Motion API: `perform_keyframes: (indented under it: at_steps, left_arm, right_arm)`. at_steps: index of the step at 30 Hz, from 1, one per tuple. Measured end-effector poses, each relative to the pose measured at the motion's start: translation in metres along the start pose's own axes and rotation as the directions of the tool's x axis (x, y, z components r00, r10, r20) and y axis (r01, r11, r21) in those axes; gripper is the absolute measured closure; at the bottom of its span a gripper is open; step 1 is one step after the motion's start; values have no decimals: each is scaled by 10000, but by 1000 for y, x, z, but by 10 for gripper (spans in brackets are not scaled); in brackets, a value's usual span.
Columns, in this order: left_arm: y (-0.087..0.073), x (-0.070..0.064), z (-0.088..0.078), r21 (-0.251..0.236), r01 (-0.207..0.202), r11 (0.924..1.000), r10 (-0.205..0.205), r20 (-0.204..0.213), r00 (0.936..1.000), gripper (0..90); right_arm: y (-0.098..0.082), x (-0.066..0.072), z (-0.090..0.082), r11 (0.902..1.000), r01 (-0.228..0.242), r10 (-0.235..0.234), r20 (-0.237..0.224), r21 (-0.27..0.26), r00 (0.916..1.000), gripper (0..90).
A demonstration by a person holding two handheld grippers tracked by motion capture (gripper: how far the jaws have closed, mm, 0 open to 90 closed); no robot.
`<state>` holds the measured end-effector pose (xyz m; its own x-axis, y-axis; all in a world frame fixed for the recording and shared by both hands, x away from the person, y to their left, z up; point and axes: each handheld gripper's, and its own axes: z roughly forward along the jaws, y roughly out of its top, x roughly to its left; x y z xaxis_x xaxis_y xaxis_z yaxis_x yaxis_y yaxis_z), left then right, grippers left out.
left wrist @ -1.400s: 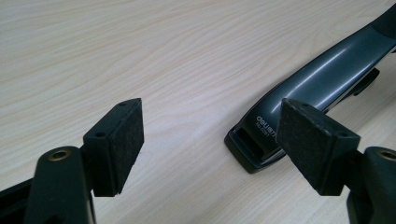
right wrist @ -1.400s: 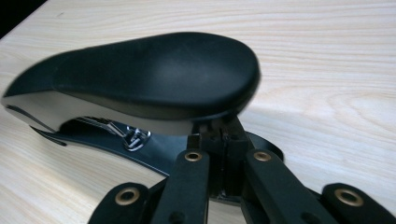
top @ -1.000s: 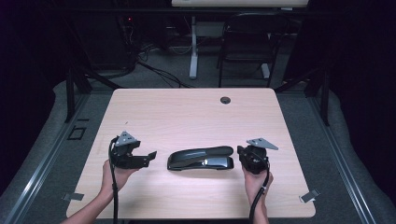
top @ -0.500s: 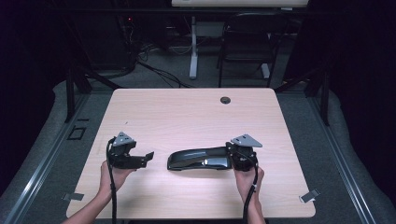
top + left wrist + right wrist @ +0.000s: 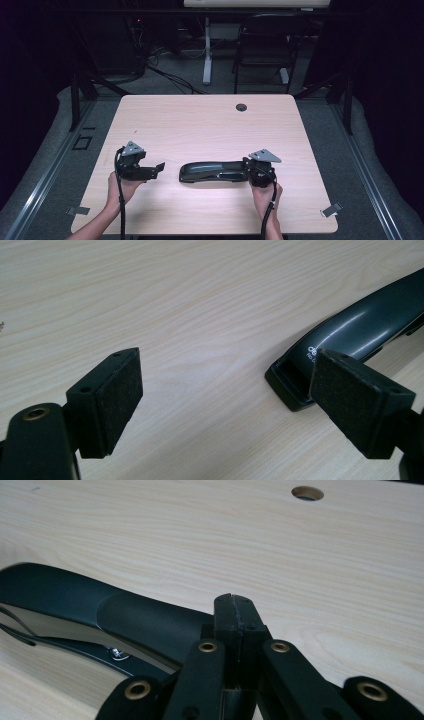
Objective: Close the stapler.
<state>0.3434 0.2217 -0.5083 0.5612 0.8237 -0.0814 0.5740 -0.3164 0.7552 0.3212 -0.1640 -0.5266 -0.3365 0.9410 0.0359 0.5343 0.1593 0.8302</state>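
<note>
Pale wood-grain worktop [image 5: 200,125] runs bare around one thing, a black stapler [image 5: 212,171] lying lengthwise between my two hands. I judge it fairly heavy for its size and stiff, with a glossy, rounded plastic top that pads could slide off; the hinged arm may lift away from the base if I take it by the top alone. The surest hold, I think, is across the flat sides of the body near the middle, squeezing arm and base together.

My right hand-held gripper [image 5: 248,168] sits at the stapler's rear end, its jaws clenched tight together with nothing between them. In the right gripper view the closed tips [image 5: 235,612] lie just beside the dark body [image 5: 90,605], touching or nearly so; I cannot tell which.

My left hand-held gripper [image 5: 157,169] stands released, jaws wide, pads [image 5: 120,385] empty, pointing toward the stapler's nose [image 5: 290,382], which lies a little ahead of it and toward one pad, still apart from both.
</note>
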Motion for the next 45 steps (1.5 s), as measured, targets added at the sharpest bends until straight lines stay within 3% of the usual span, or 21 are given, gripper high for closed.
perform_keyframes:
  at_steps: [7,12,13,18,24,28,36,44,45]
  left_arm:
    - [1,0,0,-23,-34,10000,34,27,10000,138]
    - [1,2,-1,-86,41,10000,-40,24,10000,136]
    - [1,2,-2,-120,18,9999,-17,15,10000,136]
    - [2,2,-4,-168,18,9999,-18,15,10000,136]
    - [2,3,-3,-166,30,9999,-29,16,10000,133]
    - [2,3,-3,-169,18,9999,-17,9,10000,131]
    - [2,4,-3,-38,31,10000,-31,57,10000,127]
    - [1,6,-2,83,45,10000,-46,88,10000,112]
    - [1,6,-2,91,66,9999,-67,102,9999,112]
  right_arm:
    - [1,-1,-1,10000,3,-3,-40,66,10000,900]
    - [16,1,-12,9994,2,-14,-347,-338,9994,900]
    - [19,2,-12,9999,130,-134,-398,-103,9991,882]
    - [24,0,-14,9999,111,-109,-611,37,9981,833]
    - [30,-12,-23,9997,-74,88,-610,223,9981,680]
    - [31,-21,-27,9973,-204,241,-519,699,9984,546]
    - [25,-44,-45,9881,-997,1044,-351,1175,9939,309]
    - [14,-57,-53,9789,-1193,1228,-113,1660,9924,176]
    - [12,-59,-53,9778,-1218,1277,-241,1706,9915,158]
